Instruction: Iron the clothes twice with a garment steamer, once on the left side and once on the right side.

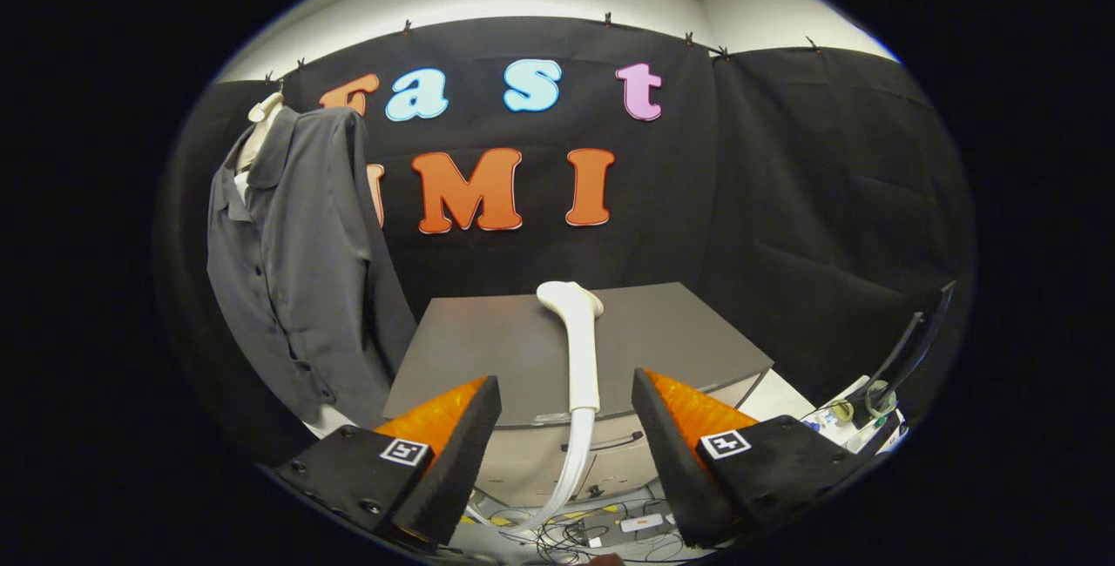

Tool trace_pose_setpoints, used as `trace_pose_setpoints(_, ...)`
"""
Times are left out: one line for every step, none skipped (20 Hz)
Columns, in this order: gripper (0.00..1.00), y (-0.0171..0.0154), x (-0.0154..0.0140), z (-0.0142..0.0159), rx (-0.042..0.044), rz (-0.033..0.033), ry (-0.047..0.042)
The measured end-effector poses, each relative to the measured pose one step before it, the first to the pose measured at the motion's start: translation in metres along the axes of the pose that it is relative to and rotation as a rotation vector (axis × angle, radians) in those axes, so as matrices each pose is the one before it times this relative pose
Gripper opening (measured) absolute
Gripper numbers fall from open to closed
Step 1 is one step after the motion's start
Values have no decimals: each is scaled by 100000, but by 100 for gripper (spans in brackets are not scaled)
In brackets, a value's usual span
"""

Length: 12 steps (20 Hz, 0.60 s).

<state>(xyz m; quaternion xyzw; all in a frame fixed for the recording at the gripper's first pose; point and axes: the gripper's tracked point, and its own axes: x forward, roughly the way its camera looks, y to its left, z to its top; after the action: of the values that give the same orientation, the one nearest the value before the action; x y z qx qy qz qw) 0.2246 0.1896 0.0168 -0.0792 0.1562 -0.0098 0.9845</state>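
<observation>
Gripper view, left to right: a grey button-up shirt [296,261] hangs on a hanger against the booth wall, beside it a grey cabinet [488,348] carries the white garment steamer head [577,340] lying between and beyond the spread, empty fingers of the gripper [566,414], its hose trailing down to floor cables [566,535]

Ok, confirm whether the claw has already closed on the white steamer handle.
No: the claw is open, its fingers apart either side of the white plastic steamer handle lying on the grey cabinet.
</observation>
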Motion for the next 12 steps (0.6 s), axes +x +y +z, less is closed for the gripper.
trace_pose_setpoints(98, 102, 1454, 732, -1793, -605, 540)
trace_pose_setpoints(98, 24, 1294, 489, -1657, -347, 1100)
trace_pose_setpoints(98, 220, 1208, 308, -472, 727, 1879)
trace_pose_setpoints(98, 147, 1100, 100, 704, 592, 2932)
trace_pose_setpoints(98, -156, 1156, 333, 155, 54, 1955)
trace_pose_setpoints(98, -174, 1009, 554, -504, 822, 1593)
trace_pose_setpoints(99, 208, 950, 549, 437, 950, 2064)
trace_pose_setpoints(98, 65, 1206, 306, 1008, 1197, 2054)
trace_pose_setpoints(99, -68, 1102, 337, 354, 890, 2032)
trace_pose_setpoints(98, -222, 923, 141, 75, 537, 2213)
trace_pose_setpoints(99, -262, 1050, 211, 29, 92, 2383)
trace_pose_setpoints(99, -399, 996, -281, 171, 395, 2901)
